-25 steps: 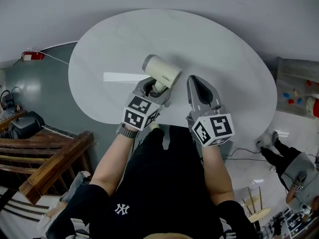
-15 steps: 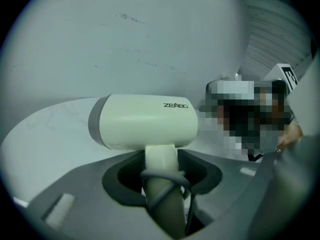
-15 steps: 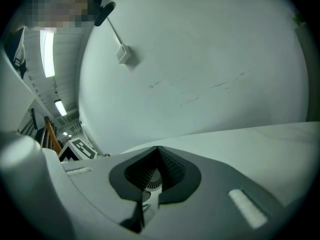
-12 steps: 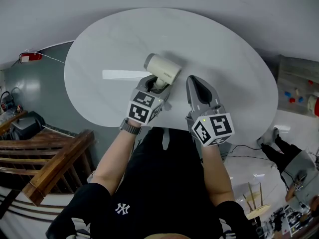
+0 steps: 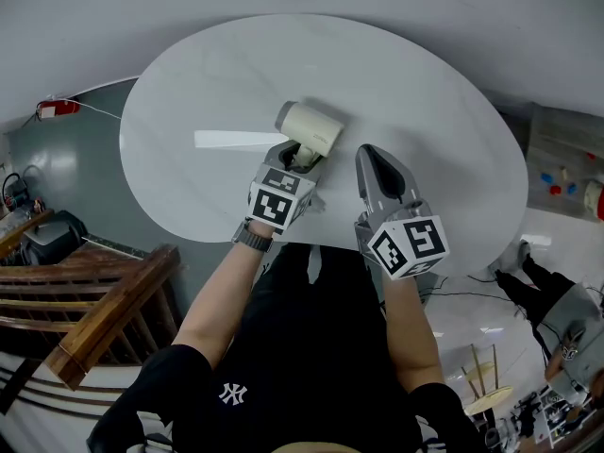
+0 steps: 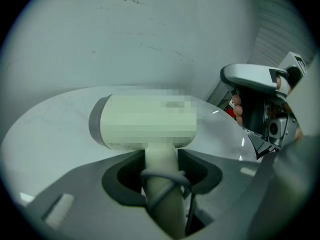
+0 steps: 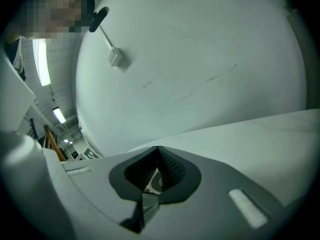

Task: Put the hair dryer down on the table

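A cream hair dryer [image 5: 310, 126] with a grey rear cap hangs just over the near middle of the round white table [image 5: 415, 92]. My left gripper [image 5: 300, 159] is shut on its handle, with the barrel lying crosswise beyond the jaws. In the left gripper view the handle and a grey cord loop sit between the jaws of the left gripper [image 6: 161, 170], under the dryer's barrel [image 6: 145, 121]. My right gripper [image 5: 370, 155] hovers beside it to the right, shut and empty, as the right gripper [image 7: 157, 153] also appears in its own view.
A bright strip of light [image 5: 236, 141] lies on the tabletop left of the dryer. A wooden railing [image 5: 85, 300] is at the lower left, and a shelf with small items [image 5: 566, 173] stands at the right. A person's legs [image 5: 538, 300] show on the floor at the right.
My left gripper has carried the hair dryer slightly forward and to the right, tipping more upright over the table. The right gripper has barely shifted.
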